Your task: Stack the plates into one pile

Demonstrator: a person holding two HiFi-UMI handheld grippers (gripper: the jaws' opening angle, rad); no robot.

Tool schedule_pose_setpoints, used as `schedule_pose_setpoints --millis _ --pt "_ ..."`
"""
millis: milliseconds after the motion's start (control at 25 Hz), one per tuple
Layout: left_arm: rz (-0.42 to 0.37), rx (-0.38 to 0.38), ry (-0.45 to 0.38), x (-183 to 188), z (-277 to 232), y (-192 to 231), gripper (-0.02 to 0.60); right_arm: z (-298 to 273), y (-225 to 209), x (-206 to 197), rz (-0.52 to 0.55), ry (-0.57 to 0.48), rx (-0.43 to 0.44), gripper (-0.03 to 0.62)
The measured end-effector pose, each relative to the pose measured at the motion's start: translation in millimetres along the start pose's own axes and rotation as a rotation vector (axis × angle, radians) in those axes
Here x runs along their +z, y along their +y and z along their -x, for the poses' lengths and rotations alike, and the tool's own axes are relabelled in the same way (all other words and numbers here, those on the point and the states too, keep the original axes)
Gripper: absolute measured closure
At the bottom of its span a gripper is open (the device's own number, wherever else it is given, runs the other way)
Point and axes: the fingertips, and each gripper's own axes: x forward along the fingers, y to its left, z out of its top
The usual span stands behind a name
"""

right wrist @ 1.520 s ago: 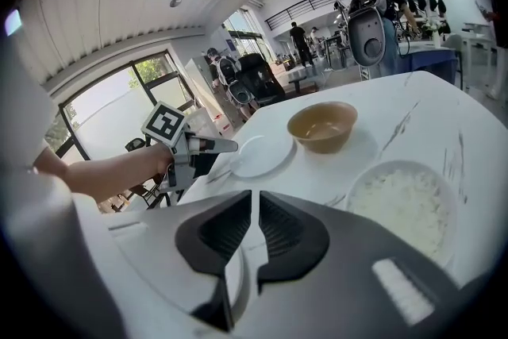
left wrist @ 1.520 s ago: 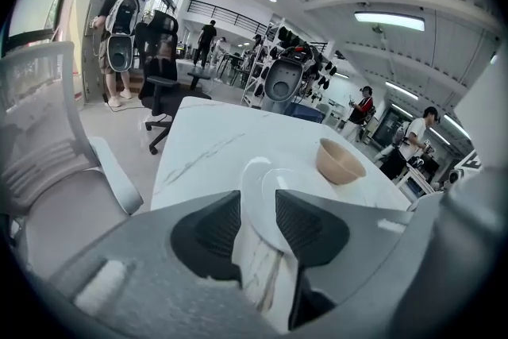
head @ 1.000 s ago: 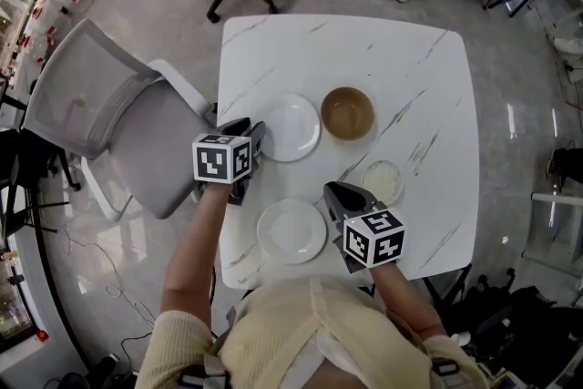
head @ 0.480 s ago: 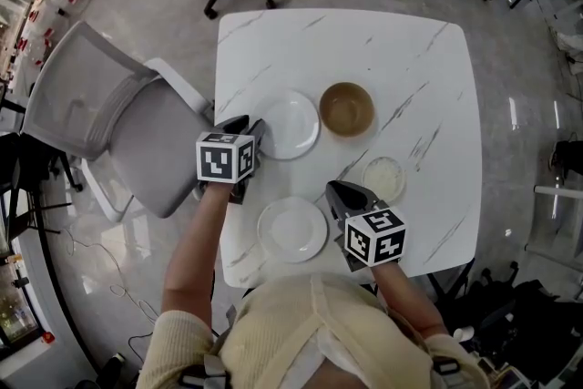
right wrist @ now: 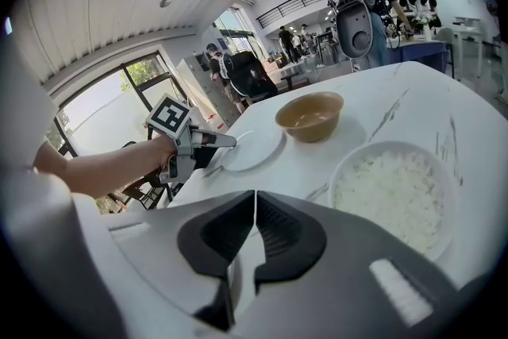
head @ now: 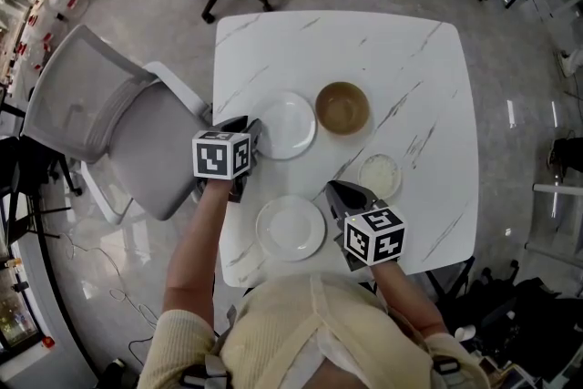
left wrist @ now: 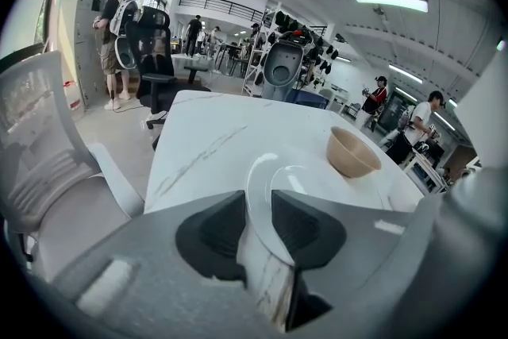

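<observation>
Two white plates lie on the marble table [head: 428, 59]. The far plate [head: 286, 125] has my left gripper [head: 254, 131] at its left edge. In the left gripper view that plate's rim [left wrist: 260, 171] runs between the jaws of the left gripper [left wrist: 255, 212], which are closing and still stand a little apart from it. The near plate [head: 291, 228] lies by the front edge. My right gripper [head: 334, 189] hovers just off its right side. In the right gripper view the jaws of the right gripper [right wrist: 255, 220] are closing to a hairline gap with nothing held.
A brown bowl [head: 342, 108] stands right of the far plate and a white bowl of rice [head: 380, 175] sits right of my right gripper. A grey office chair [head: 118, 127] stands against the table's left side. People stand beyond the far edge.
Both hands keep their places over the plates. Only the head view has shifted slightly.
</observation>
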Motion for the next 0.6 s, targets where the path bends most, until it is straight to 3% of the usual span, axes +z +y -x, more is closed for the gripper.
schedule_pose_setpoints --millis 600 --pt "-0.022 -0.05 -0.139 16.5 43.5 -19.2 0.531 13.7 14.5 0.5 0.015 -0.032 0.017 0.589"
